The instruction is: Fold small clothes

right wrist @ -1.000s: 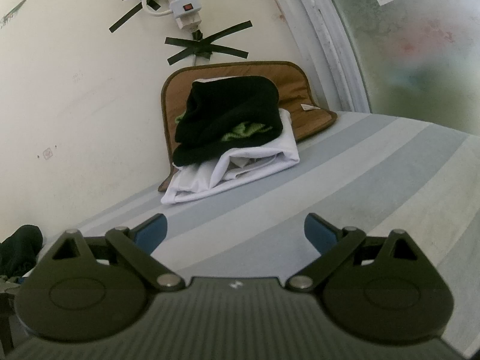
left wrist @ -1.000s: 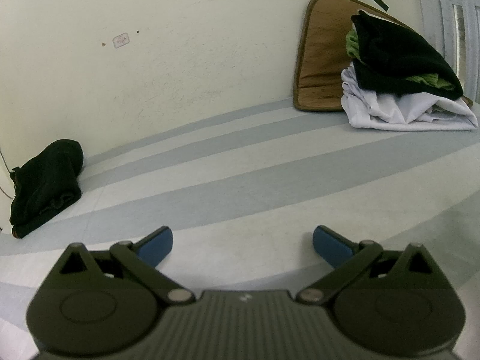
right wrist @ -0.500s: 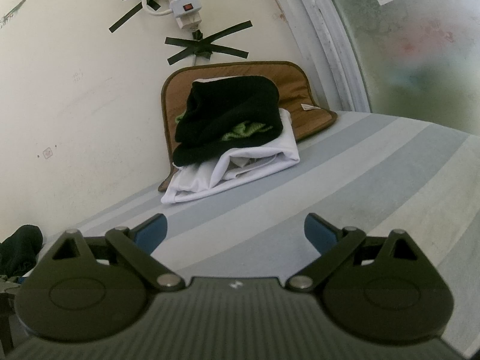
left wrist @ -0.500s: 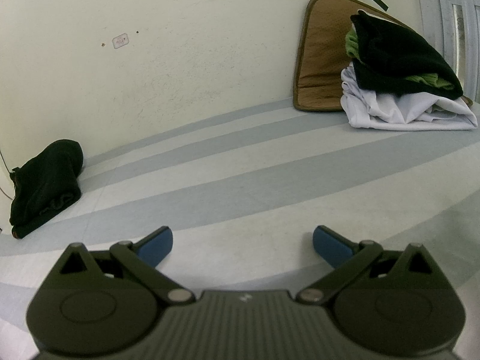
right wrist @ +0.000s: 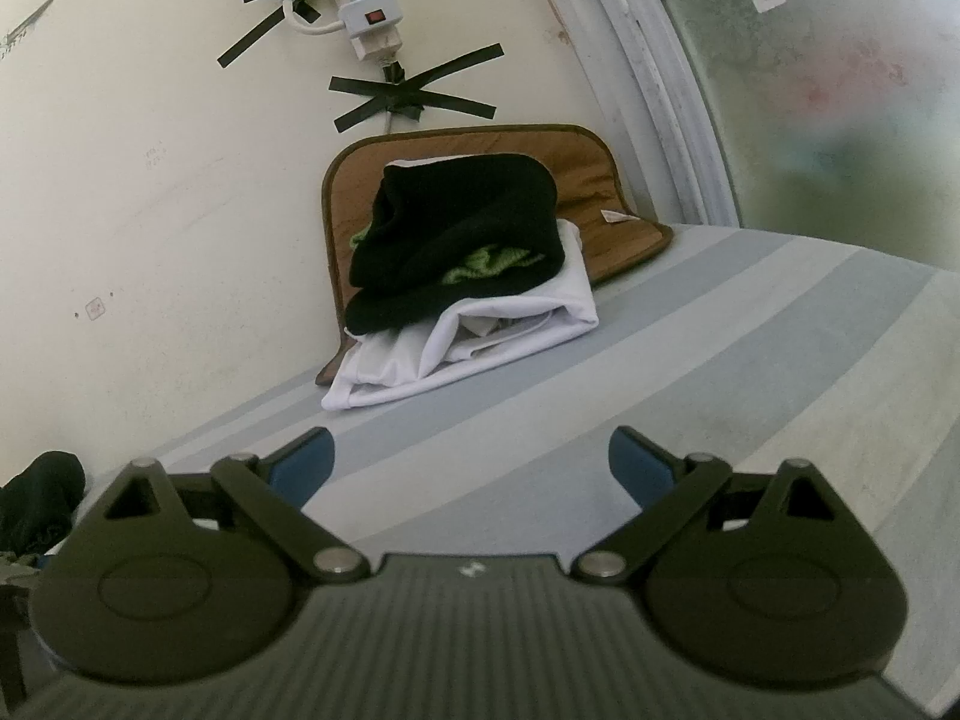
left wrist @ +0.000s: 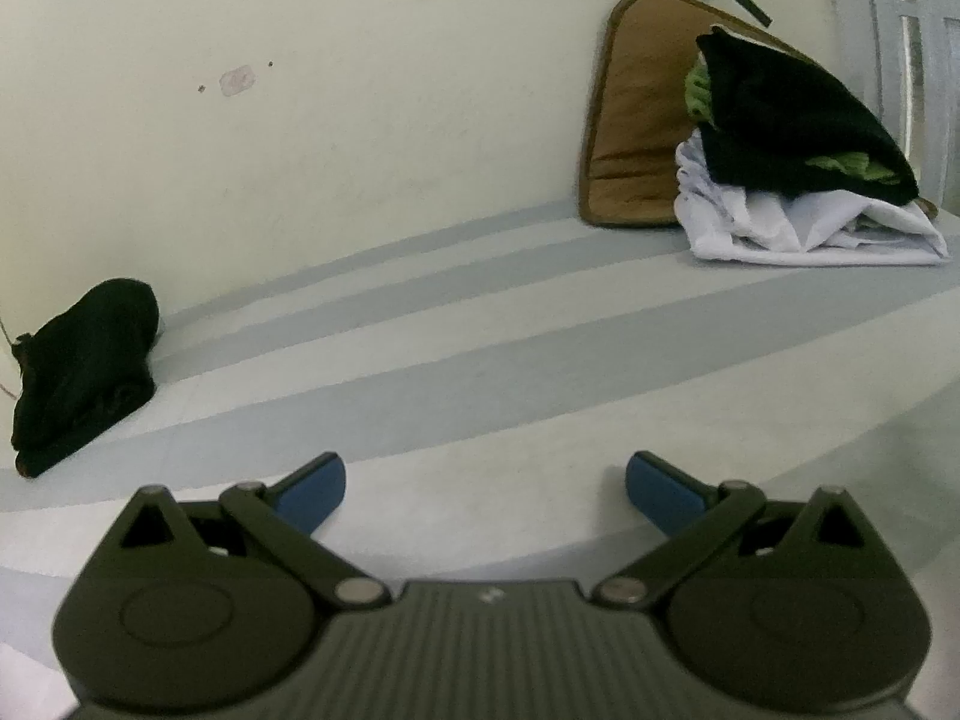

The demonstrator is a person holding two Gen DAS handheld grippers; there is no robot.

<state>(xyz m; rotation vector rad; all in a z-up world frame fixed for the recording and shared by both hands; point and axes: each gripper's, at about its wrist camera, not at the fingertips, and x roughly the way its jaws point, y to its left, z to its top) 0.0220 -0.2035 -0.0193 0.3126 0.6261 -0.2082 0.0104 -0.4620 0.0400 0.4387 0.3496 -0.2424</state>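
Black garment (left wrist: 84, 372): crumpled at far left against the wall, unfolded, my likely next pick.
Folded stack (right wrist: 462, 276): far right on the brown mat (right wrist: 606, 186), kept clear.
Left tool (left wrist: 485, 483): spread wide, empty.
Right tool (right wrist: 469, 461): spread wide, empty, over the bare striped bed (left wrist: 540, 360).

We're holding both black two-finger grippers, left (left wrist: 485, 483) and right (right wrist: 471, 459), level with blue-padded jaws spread wide, gripping nothing.
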